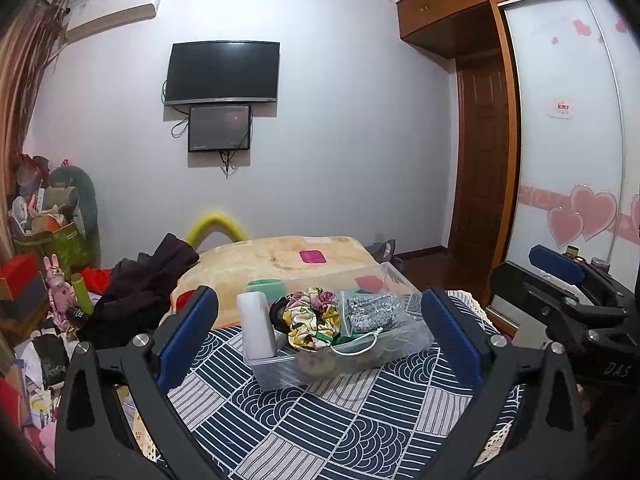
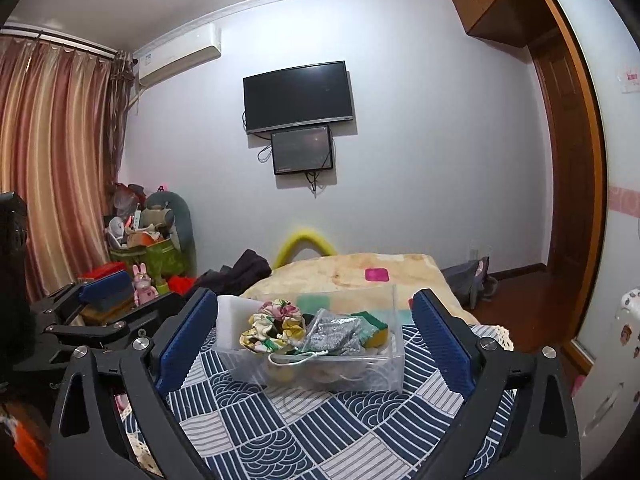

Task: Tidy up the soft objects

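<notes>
Both grippers (image 1: 320,328) (image 2: 316,336) gape near clear bin (image 2: 394,364)

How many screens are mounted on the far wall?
2: a large dark TV high on the wall, and a smaller screen directly below its lower edge. Both look switched off.

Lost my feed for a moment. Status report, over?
Left gripper open, empty. Right gripper open, empty. Clear bin on patterned cloth, holding floral scrunchie, silver pouch, white block. Nothing blocking approach.
</notes>
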`<state>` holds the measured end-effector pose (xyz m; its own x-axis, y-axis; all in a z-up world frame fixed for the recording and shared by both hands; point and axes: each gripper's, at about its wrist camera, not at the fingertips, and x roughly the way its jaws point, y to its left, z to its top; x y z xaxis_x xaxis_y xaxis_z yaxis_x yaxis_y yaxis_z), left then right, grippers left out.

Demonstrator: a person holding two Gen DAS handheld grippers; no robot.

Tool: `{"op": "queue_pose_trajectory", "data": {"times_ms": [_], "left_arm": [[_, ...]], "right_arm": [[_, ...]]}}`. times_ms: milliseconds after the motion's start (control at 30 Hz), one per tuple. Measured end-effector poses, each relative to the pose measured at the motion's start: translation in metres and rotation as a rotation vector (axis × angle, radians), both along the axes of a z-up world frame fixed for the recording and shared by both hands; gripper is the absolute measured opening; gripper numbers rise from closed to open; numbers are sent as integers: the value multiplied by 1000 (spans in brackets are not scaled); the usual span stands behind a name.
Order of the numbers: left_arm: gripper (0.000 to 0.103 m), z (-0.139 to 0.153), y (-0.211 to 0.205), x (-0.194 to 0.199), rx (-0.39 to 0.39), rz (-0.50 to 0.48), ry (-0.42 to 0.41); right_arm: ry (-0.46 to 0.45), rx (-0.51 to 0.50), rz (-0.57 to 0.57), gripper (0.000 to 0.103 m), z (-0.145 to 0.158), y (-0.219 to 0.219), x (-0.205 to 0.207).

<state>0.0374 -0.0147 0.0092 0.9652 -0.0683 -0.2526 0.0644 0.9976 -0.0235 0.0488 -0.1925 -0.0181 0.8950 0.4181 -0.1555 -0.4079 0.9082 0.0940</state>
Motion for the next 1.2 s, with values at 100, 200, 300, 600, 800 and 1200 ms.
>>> {"op": "queue_pose_trajectory", "data": {"times_ms": [100, 200, 300, 600, 800, 1200], "left_arm": [[103, 0, 0, 0, -2, 0, -4], [103, 0, 1, -1, -8, -5, -5], [103, -1, 2, -1, -15, -2, -5], [103, -2, 8, 2, -44, -1, 7], [103, -2, 6, -1, -36, -2, -6], [103, 0, 2, -5, -15, 12, -18]], "right_arm": [[0, 4, 2, 98, 1, 0, 0], [-2, 3, 0, 98, 2, 1, -1], [-1, 4, 0, 98, 2, 0, -1], [0, -2, 0, 98, 3, 2, 0], [6, -2, 1, 98, 0, 1, 1], [6, -4, 1, 98, 1, 1, 0]]}}
